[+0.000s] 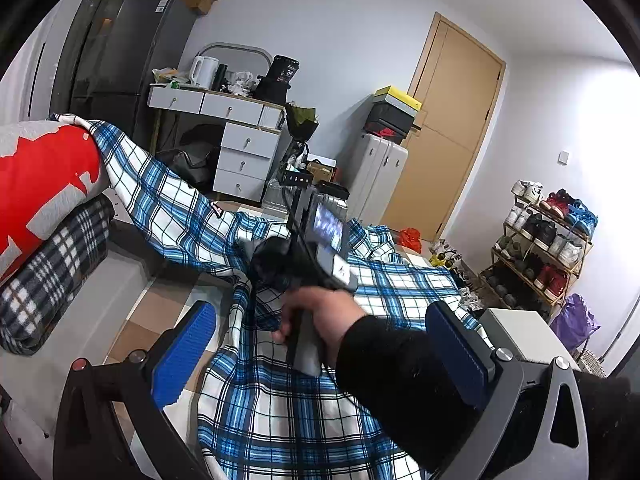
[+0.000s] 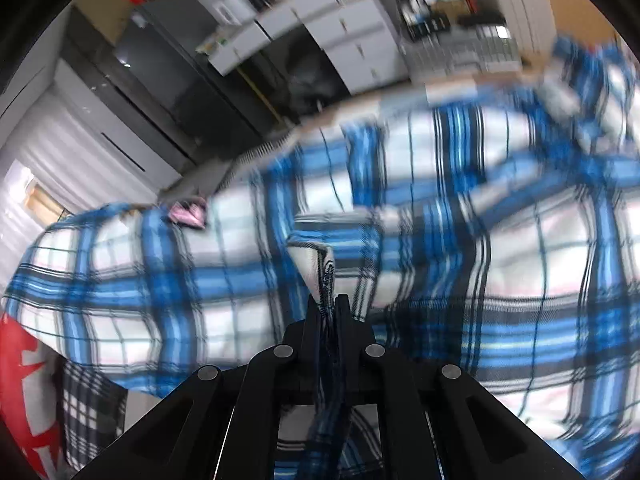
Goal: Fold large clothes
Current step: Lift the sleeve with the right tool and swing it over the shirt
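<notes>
Much of the right wrist view is smeared by blur: the blue-and-white plaid shirt (image 2: 440, 208) fills it, and only the strip of hem pinched in the right gripper (image 2: 328, 312) is sharp, so the lie of the rest of the cloth is hard to read there. That gripper's jaws are closed tight on a bunched fold of the shirt's edge, with fabric trailing back between the black fingers toward the camera. The left wrist view is clear and shows what the other cannot: the shirt spread over a bed (image 1: 132, 280), its long axis running from the lower middle of the frame up and left, where one sleeve stretches toward a rolled red-and-grey quilt (image 1: 44, 184) stacked on a dark plaid blanket (image 1: 48, 280). In this view the right gripper (image 1: 256, 276) appears from behind, held by a hand (image 1: 320, 316) in a black sleeve that hides the middle of the shirt; its fingertips are buried in cloth and cannot be made out here. The left gripper (image 1: 320, 344) stands wide open, its blue pads (image 1: 184, 348) well apart with nothing gripped, the shirt lying below and between them. The shirt's lower end is cut off by the frame edge. Behind the bed, a white dressing tabletop (image 1: 224, 100) with drawers, a grey fridge (image 1: 140, 52), a wooden door (image 1: 448, 132) and a shoe rack (image 1: 540, 248) show only in the sharp view.
</notes>
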The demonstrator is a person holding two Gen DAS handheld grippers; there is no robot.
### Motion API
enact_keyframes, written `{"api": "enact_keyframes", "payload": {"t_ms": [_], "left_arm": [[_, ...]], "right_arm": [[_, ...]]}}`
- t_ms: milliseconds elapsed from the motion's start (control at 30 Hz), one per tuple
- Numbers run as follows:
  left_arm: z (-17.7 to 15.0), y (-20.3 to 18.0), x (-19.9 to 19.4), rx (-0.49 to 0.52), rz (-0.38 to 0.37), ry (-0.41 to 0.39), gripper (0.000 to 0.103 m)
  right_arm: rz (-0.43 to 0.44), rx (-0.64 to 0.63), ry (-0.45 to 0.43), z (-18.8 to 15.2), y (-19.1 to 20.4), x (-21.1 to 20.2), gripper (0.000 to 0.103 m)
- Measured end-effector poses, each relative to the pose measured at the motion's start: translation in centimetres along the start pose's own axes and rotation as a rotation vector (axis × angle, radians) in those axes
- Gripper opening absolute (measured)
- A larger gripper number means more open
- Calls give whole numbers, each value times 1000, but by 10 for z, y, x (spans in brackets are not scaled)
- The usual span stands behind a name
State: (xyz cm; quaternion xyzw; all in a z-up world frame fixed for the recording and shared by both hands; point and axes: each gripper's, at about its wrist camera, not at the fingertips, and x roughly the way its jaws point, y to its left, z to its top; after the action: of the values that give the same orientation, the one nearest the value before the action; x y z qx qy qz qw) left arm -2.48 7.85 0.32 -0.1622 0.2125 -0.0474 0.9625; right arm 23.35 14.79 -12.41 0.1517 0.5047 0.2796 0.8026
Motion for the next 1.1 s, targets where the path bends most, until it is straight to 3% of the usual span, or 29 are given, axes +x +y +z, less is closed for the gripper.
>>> {"api": "enact_keyframes", "payload": {"t_ms": [67, 100, 167, 200, 300, 367, 533, 600, 700, 767, 867, 967, 1100], "left_arm": [[-1, 0, -4, 4, -2, -12, 102], [-2, -3, -4, 13, -1, -18, 102], [-3, -3, -6, 27, -7, -25, 102], [-3, -3, -6, 32, -11, -29, 102], [-5, -6, -9, 60, -19, -45, 102], [-6, -7, -7, 77, -8, -49, 102], [-8, -7, 1, 76, 2, -16, 102], [-10, -9, 3, 82, 9, -7, 102], [-14, -14, 5, 110, 32, -7, 102], [-18, -19, 8, 143, 45, -5, 102], [-22, -26, 15, 188, 59, 7, 102], [-24, -30, 25, 211, 74, 32, 102], [-25, -31, 31, 204, 64, 73, 102]], "right_arm": [[35, 82, 62, -2, -13, 4, 10], [75, 131, 93, -3, -21, 1, 17], [193, 193, 111, -1, -32, -12, 56], [241, 214, 102, -2, -35, -22, 102], [363, 198, 30, -13, -40, -72, 103], [363, 174, 11, -19, -53, -102, 103], [187, 174, -62, -14, -115, -172, 103], [67, 188, -51, -7, -148, -192, 103], [-114, 208, 34, 7, -202, -201, 103], [-200, 212, 26, 12, -231, -209, 103], [-200, 223, 16, 19, -264, -214, 103], [-222, 258, 97, 7, -288, -201, 102], [-245, 179, 72, -4, -291, -212, 99]]}}
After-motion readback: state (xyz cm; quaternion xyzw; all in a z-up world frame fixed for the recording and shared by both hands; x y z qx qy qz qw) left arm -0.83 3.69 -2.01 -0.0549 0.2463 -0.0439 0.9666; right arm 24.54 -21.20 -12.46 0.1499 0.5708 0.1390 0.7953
